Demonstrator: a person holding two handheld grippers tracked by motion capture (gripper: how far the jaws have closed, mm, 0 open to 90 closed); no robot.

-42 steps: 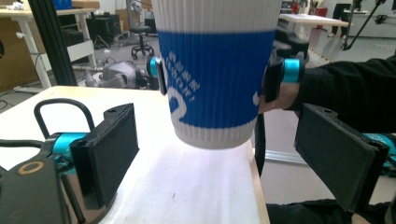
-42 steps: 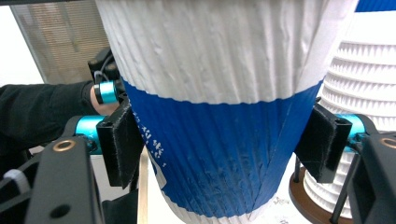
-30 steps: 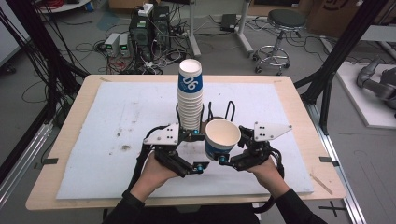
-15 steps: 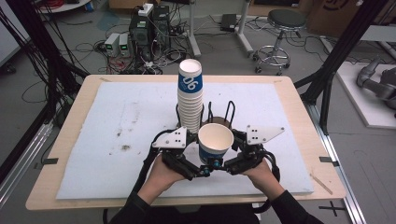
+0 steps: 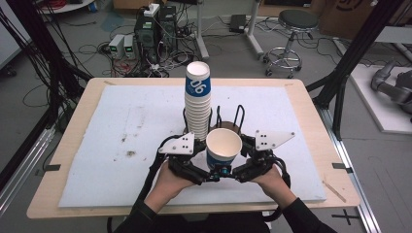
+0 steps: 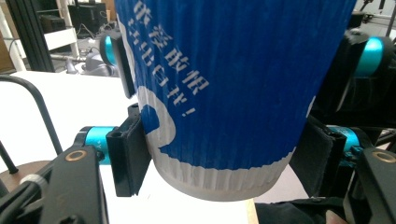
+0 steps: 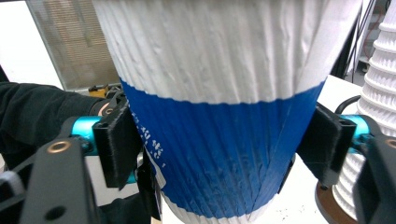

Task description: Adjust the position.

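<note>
A blue-and-white ribbed paper cup (image 5: 223,148) stands upright and open-mouthed near the front middle of the worktop (image 5: 73,145), held off the white foam mat (image 5: 121,126) between both grippers. The left gripper (image 5: 210,175) has just been closing, and in the left gripper view its black pads (image 6: 133,156) pinch the cup (image 6: 229,93) low on its wall, one on each side, with the cup's base ring just above the mat. The right gripper (image 5: 232,174) has just been opening. In the right gripper view the cup (image 7: 219,116) sits between its pads (image 7: 116,144); they seem to rest at the cup's sides, though whether they press on it is hard to tell.

Just beyond the cup, slightly to the left, a tall stack of white ribbed paper cups (image 5: 197,104) stands on a round brown base with black wire loops (image 5: 239,118).
</note>
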